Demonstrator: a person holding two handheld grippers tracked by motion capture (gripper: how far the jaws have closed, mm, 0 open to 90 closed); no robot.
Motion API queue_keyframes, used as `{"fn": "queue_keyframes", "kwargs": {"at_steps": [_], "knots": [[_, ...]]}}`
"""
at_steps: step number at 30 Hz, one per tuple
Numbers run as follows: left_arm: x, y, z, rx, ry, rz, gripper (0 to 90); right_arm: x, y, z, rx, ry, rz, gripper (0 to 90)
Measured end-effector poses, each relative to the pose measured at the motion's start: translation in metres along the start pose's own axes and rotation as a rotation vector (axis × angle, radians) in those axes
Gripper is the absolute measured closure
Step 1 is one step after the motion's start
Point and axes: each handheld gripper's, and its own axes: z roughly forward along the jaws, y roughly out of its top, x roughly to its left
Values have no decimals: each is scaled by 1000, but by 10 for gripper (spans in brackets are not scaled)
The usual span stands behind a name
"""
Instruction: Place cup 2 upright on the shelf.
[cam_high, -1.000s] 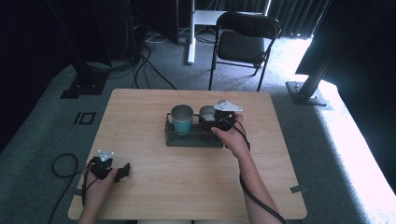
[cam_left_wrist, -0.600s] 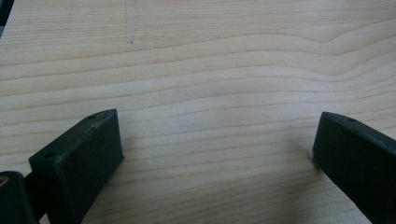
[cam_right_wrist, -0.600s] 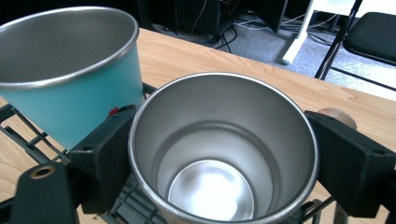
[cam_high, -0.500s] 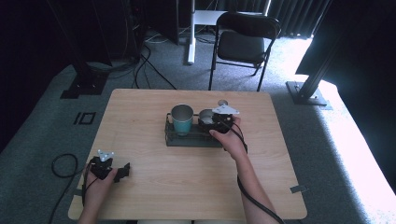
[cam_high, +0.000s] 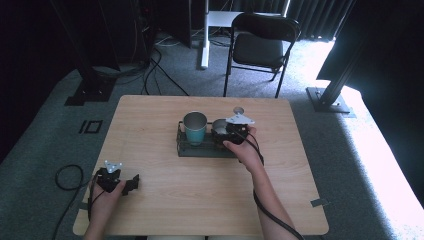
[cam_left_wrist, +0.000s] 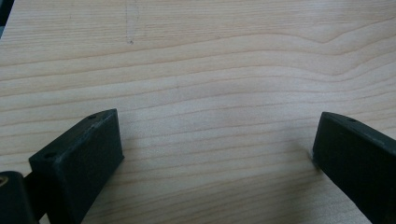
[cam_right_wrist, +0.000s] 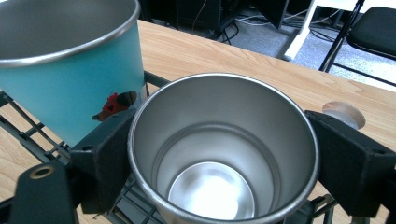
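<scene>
Right gripper (cam_right_wrist: 224, 154) edged nearer rack (cam_high: 200, 149), jaws clamping round steel cup (cam_right_wrist: 224, 149); left gripper (cam_left_wrist: 219, 154) spread.

Grey carpet (cam_high: 50, 145) surrounded the wooden bench (cam_high: 200, 200); a black folding chair (cam_high: 260, 45) stood at upper centre, sunlight (cam_high: 370, 150) falling at right.

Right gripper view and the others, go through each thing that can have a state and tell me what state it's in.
Steel cup: upright, empty, in the wire rack.
Teal cup: upright in the rack, beside the steel cup.
Right gripper: jaws against the steel cup's sides.
Left gripper: open, empty, low over the table.
Folding chair: unfolded, unoccupied.
</scene>
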Motion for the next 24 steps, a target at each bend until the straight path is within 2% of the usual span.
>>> {"fn": "queue_keyframes", "kwargs": {"at_steps": [1,3,8,10,14,24], "knots": [[0,0,0,0,0,0,23,0,-1,0,-6,11,-21,128],[0,0,0,0,0,0,23,0,-2,0,-3,18,-33,126],[0,0,0,0,0,0,24,0,-3,-6,-6,27,-42,104],[0,0,0,0,0,1,23,-2,-3,-9,-15,53,-32,104],[0,0,0,0,0,0,23,-8,-4,-15,-40,65,-19,104],[0,0,0,0,0,0,23,-14,-6,-29,-41,65,-36,104]]}}
